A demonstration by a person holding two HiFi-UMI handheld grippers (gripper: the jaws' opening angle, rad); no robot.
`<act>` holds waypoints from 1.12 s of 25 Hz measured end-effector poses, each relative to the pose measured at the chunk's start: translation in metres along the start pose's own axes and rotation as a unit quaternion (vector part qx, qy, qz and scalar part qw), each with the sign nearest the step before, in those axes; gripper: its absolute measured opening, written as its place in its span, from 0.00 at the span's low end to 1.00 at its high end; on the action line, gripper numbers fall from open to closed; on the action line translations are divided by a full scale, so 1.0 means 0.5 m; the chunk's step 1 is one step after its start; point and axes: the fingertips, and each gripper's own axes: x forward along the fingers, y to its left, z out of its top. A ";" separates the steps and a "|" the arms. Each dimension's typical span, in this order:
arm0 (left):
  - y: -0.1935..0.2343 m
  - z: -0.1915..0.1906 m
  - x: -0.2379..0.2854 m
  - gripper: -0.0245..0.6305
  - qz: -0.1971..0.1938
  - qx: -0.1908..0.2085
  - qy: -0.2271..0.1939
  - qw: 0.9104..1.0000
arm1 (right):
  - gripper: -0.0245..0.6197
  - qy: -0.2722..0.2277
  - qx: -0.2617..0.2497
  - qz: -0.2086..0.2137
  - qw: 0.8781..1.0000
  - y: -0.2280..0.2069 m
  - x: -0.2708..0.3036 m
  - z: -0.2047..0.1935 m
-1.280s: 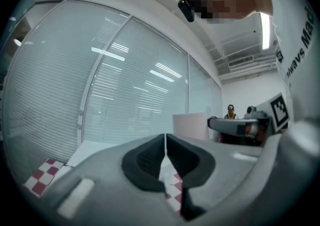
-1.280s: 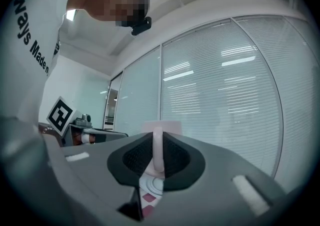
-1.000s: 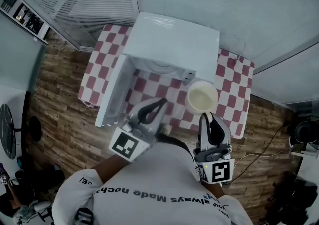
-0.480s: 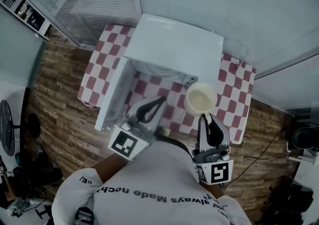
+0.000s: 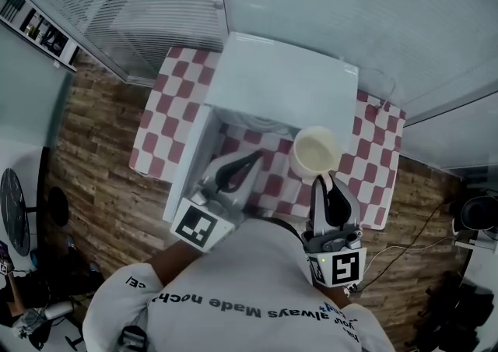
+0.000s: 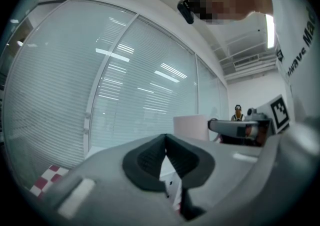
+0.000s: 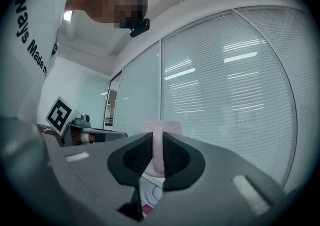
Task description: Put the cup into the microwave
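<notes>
Pale and empty, the cup is held up off the table just ahead of the right gripper. This gripper's jaws are closed on the cup's handle, which stands upright between the dark pads, with the cup's mouth facing up. The cup hangs in front of the right end of the microwave, outside its opening.

The left gripper is off to the left of the right one, at about the same height. Its jaws are pressed together at the tips and have hold of nothing. It points towards the microwave's open front.

The microwave is white. Its door is swung open on the left gripper's outer side. It stands on a table under a red and white checked cloth, which reaches past both grippers to either side. A wooden floor surrounds the table, and beyond the microwave, ahead of both grippers, is a wall of glass with blinds.
</notes>
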 end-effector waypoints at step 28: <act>0.085 -0.185 0.014 0.04 0.014 -0.035 0.053 0.998 | 0.10 0.068 0.031 0.020 0.997 0.030 0.038 -0.221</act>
